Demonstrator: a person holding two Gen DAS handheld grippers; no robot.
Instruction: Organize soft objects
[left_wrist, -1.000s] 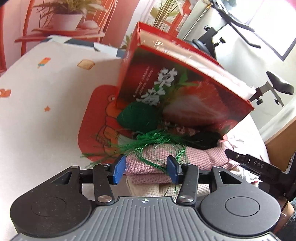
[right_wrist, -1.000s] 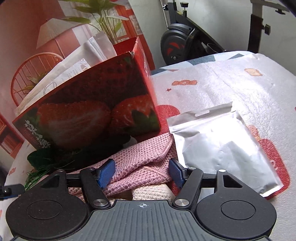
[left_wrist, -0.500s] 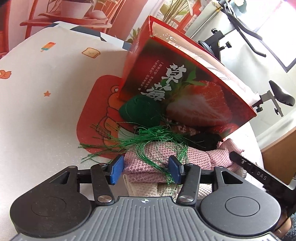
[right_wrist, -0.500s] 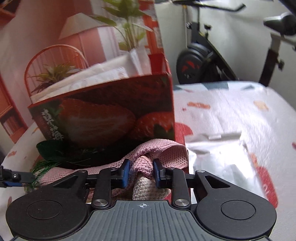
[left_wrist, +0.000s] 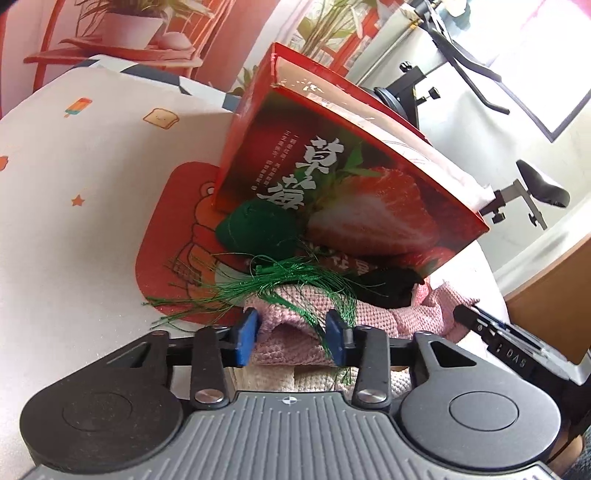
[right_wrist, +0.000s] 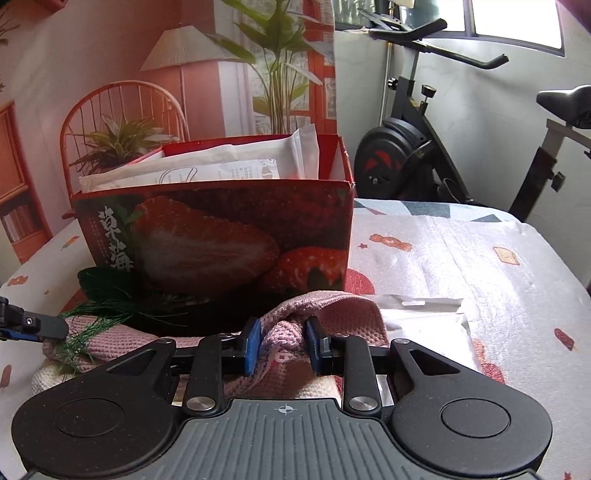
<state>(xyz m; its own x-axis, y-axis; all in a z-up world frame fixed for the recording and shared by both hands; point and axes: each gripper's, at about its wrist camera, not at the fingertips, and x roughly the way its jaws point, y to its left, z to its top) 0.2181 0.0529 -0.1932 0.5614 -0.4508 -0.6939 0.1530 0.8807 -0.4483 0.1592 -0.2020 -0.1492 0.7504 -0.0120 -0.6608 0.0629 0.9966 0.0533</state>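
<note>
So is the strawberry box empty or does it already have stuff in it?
Not empty. The right wrist view shows white packets standing inside the strawberry box, poking above its rim.

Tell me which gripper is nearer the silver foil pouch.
Right. The right gripper grips the pink knit cloth right beside the foil pouch; the left gripper pinches the cloth's far end, by the green tassel.

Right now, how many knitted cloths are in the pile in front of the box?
2 visible. The pink knitted cloth lies on top, gripped by both grippers. The cream knitted cloth lies under it, edges showing. More may be hidden beneath.
</note>
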